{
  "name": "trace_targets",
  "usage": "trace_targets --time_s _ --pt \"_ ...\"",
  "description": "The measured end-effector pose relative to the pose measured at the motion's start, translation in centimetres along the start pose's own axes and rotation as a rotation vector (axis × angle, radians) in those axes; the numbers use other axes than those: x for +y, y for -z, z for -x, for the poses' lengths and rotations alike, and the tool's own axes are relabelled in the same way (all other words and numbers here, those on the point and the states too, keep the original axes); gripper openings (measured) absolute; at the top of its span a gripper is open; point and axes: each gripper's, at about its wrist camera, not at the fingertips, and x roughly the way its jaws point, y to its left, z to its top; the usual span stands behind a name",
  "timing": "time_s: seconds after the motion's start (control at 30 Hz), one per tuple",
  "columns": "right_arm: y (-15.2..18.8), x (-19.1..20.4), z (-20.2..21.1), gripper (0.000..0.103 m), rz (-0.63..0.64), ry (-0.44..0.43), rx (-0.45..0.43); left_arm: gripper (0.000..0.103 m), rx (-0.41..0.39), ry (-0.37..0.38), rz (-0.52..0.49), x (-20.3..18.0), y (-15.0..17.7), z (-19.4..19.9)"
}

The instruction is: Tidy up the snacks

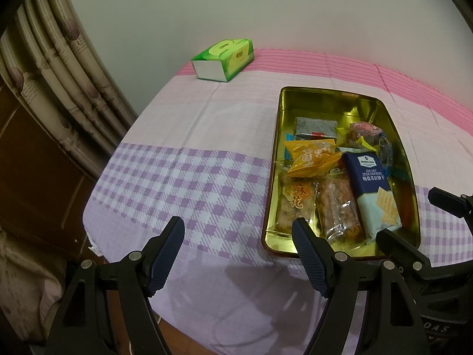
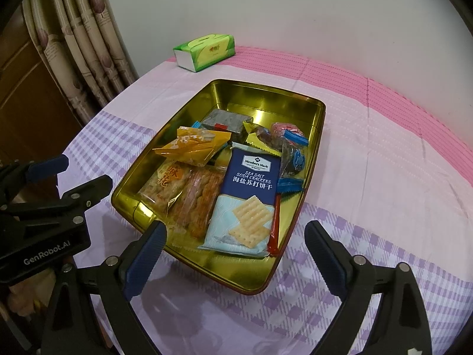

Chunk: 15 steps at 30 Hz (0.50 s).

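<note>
A gold metal tin (image 1: 334,96) (image 2: 267,96) sits on the cloth-covered table and holds several snack packs. Among them are a blue soda cracker pack (image 1: 371,183) (image 2: 245,198), an orange pack (image 1: 310,158) (image 2: 192,145), a clear pack of fried twists (image 1: 338,207) (image 2: 198,201) and a dark grey pack (image 1: 314,127) (image 2: 227,121). My left gripper (image 1: 238,230) is open and empty, just left of the tin's near corner. My right gripper (image 2: 236,236) is open and empty, above the tin's near end. The left gripper also shows at the left edge of the right wrist view (image 2: 85,174).
A green tissue box (image 1: 223,59) (image 2: 204,51) stands at the far edge of the table by the white wall. Patterned curtains (image 1: 59,68) (image 2: 85,44) and a brown wooden door (image 1: 32,165) are to the left. The cloth (image 1: 177,177) is pink and purple checked.
</note>
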Motion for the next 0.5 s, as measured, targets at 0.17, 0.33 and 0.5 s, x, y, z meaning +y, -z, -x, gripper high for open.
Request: trace_targets --time_s 0.17,0.33,0.5 --pt "-0.03 -0.04 0.00 0.093 0.000 -0.001 0.001 0.075 0.001 0.004 -0.004 -0.16 0.02 0.04" --pt "0.00 -0.08 0.01 0.093 0.000 -0.002 0.001 0.075 0.002 0.014 -0.001 -0.13 0.05 -0.01" --pt "0.00 -0.09 -0.01 0.093 0.002 -0.002 0.001 0.075 0.003 0.016 -0.004 -0.09 0.01 -0.09"
